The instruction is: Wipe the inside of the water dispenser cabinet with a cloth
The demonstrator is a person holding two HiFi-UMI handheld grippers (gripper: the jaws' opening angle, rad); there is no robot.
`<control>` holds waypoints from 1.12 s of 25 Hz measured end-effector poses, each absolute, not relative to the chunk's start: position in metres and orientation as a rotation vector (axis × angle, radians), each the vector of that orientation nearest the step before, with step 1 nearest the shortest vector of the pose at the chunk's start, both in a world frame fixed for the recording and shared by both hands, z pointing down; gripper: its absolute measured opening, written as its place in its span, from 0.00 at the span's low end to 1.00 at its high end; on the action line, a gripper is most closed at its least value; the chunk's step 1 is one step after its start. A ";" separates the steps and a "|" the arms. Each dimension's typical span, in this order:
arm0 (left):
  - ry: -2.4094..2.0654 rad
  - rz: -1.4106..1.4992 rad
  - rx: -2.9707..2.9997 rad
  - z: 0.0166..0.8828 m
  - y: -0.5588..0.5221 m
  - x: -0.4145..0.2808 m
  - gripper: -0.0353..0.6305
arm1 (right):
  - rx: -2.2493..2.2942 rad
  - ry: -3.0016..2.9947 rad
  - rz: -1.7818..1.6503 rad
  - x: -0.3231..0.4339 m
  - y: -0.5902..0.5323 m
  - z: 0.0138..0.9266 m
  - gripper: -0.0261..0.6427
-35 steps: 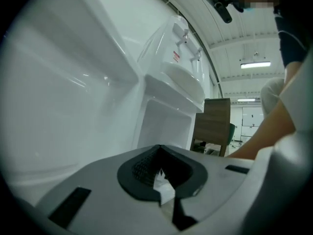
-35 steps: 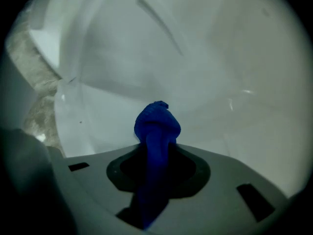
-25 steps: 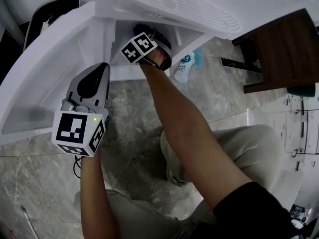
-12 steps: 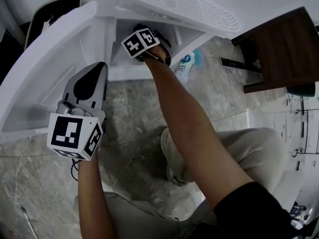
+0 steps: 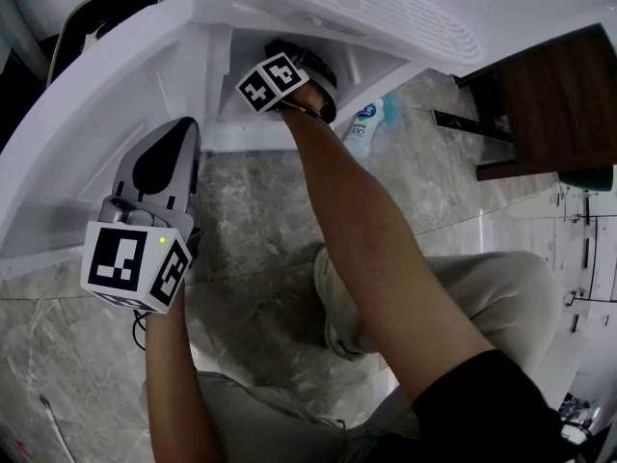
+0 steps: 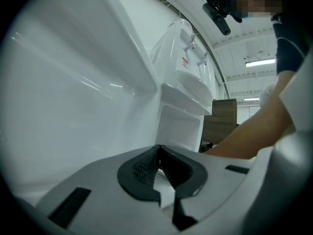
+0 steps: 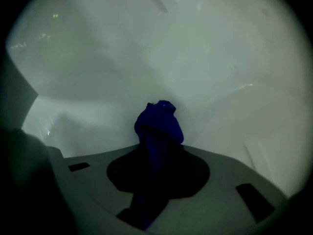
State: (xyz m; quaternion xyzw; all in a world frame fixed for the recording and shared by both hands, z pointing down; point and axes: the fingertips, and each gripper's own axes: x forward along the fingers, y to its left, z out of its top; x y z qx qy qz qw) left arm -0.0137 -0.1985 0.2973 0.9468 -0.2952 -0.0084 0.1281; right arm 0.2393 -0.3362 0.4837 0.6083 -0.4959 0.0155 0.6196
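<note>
Cloth [image 7: 159, 119], blue, is pinched in the right gripper [image 7: 157, 148] against the white inner wall of the water dispenser cabinet [image 5: 220, 90]; left gripper [image 6: 157, 155] — jaws pressed together, nothing between — is held beside the open cabinet door [image 5: 87, 133].

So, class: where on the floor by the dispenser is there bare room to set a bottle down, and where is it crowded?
Bare floor lies between the open door and the right forearm, and between the spray bottle and the wooden unit. The cabinet opening is crowded: the right tool, shut on the blue cloth, occupies it.
</note>
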 end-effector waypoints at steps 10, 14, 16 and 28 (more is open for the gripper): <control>-0.841 -0.006 2.786 0.289 -0.186 -0.029 0.06 | 1.449 -1.043 0.196 0.239 -0.291 0.487 0.16; -0.856 -0.009 2.789 0.283 -0.181 -0.041 0.06 | 1.434 -1.063 0.129 0.232 -0.283 0.484 0.16; -0.862 -0.039 2.772 0.279 -0.181 -0.045 0.06 | 1.487 -1.107 0.071 0.228 -0.283 0.470 0.16; -0.819 -0.034 2.803 0.277 -0.167 -0.048 0.06 | 1.858 -1.409 0.115 0.206 -0.225 0.383 0.16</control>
